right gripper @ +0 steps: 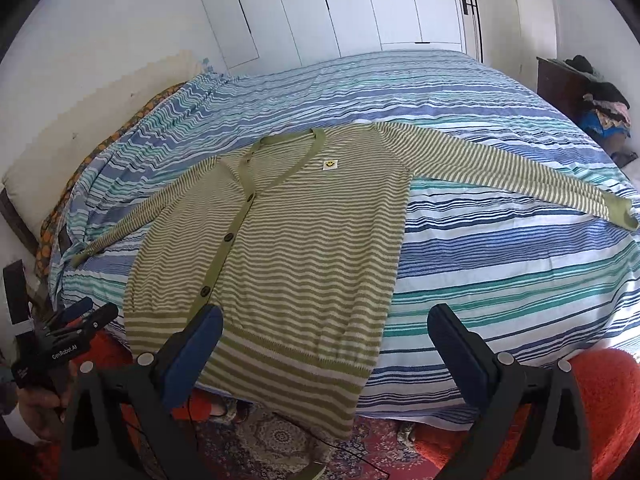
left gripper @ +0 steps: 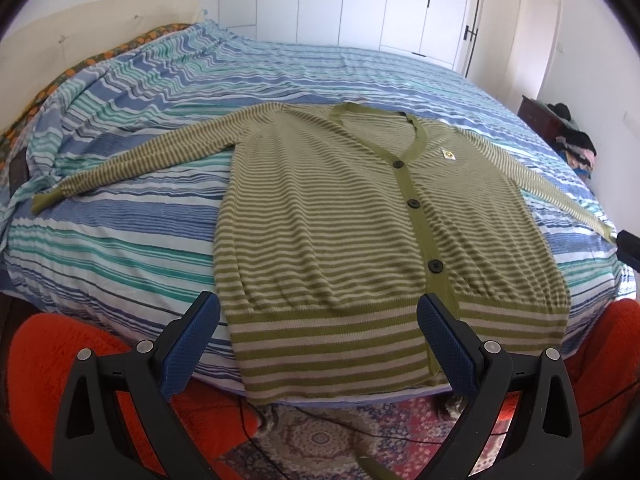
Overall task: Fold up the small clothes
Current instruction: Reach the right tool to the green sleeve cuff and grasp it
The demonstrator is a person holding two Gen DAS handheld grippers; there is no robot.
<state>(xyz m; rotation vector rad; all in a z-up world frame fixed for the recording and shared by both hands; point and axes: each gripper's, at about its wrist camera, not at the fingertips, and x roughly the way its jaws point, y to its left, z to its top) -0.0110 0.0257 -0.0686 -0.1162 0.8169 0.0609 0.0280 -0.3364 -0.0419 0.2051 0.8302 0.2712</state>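
White wardrobe doors point(left gripper: 360, 4) are seen behind a bed covered by a blue, teal and white striped bedsheet point(left gripper: 120, 240) in the left wrist view. A green-and-cream striped cardigan point(left gripper: 340, 220) is laid flat, front up and buttoned, on the near part of the sheet, with its hem hanging slightly over the bed edge above a patterned rug point(left gripper: 320, 440). Both sleeves are spread outward, the cuff of one resting near the left side of the bed. A small yellow smiley patch point(left gripper: 447, 154) is sewn beside the neckline. The left gripper point(left gripper: 318, 344) is held just short of the hem with its jaws spread wide and nothing between them; its blue pads point(left gripper: 192, 344) are not touching the knit. Orange-red fabric point(left gripper: 52, 380) is visible at both lower corners.

From the right wrist view, the same cardigan point(right gripper: 280, 248) is seen lying toward the left of the bedsheet point(right gripper: 500, 264), one sleeve stretched far out to the right. The right gripper point(right gripper: 326, 354) is held over the hem corner and bed edge, jaws wide apart and empty. At lower left the left gripper point(right gripper: 76, 316) is seen held in a hand point(right gripper: 36, 404); from here whether its jaws are apart cannot be judged. A dark cabinet point(right gripper: 560, 84) piled with clothes stands at the far right
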